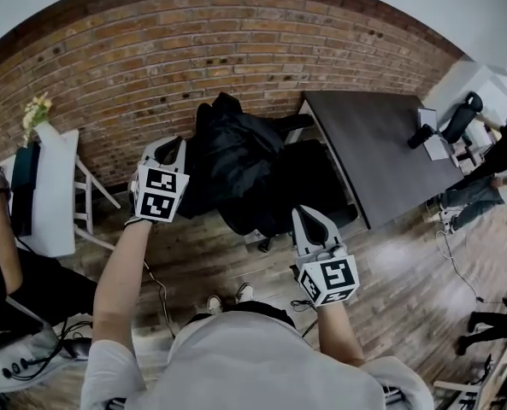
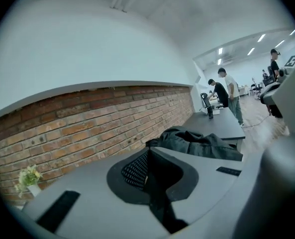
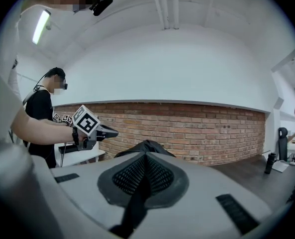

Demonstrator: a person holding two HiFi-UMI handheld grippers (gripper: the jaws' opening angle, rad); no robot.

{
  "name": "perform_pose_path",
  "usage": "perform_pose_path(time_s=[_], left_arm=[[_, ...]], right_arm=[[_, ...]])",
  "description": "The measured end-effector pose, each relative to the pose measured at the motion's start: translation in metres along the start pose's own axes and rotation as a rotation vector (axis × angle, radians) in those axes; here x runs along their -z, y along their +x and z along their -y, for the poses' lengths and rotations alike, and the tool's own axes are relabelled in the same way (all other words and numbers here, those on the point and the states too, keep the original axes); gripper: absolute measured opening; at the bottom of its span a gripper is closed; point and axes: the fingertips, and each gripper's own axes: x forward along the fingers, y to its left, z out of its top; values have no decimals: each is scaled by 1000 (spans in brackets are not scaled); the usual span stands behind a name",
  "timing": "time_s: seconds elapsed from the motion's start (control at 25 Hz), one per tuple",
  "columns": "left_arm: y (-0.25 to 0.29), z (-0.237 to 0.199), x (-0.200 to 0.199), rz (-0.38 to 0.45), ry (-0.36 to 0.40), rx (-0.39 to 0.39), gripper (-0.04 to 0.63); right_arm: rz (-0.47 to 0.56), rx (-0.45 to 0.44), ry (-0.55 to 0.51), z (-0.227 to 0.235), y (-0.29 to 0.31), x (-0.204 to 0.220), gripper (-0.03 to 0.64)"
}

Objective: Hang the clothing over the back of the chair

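Black clothing (image 1: 236, 156) lies draped over the back of a black chair (image 1: 317, 182) at the centre of the head view. The left hand-held gripper (image 1: 171, 148), clenched on nothing, hovers at its 9 o'clock. The right hand-held gripper (image 1: 309, 220), also clenched and empty, is at its 5 o'clock. A dark table (image 1: 381, 152) stands at its 3 o'clock.

**Black cloth, red brick**

The clothing (image 1: 236, 165) is plain black against a red-brown brick wall (image 1: 193, 49). At right, the desk (image 1: 381, 152) is dark grey. At left, a white side table (image 1: 56, 186) carries pale yellow flowers (image 1: 37, 109). The left gripper (image 1: 172, 148) and right gripper (image 1: 309, 220) are grey with black-and-white square markers. The floor (image 1: 407, 289) is brown planks.
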Motion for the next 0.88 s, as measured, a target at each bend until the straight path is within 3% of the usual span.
perform_pose_path(time_s=[0.4, 0.56, 0.72, 0.88], left_arm=[[-93, -15, -27, 216, -113, -73, 21], [-135, -25, -20, 280, -160, -102, 21], [-174, -33, 0, 312, -233, -146, 21], [-201, -41, 25, 290, -297, -200, 21]], right_arm=[[65, 47, -30, 10, -12, -28, 18], [75, 83, -17, 19, -18, -30, 18], [80, 107, 8, 30, -24, -25, 18], [83, 133, 25, 40, -30, -23, 18]])
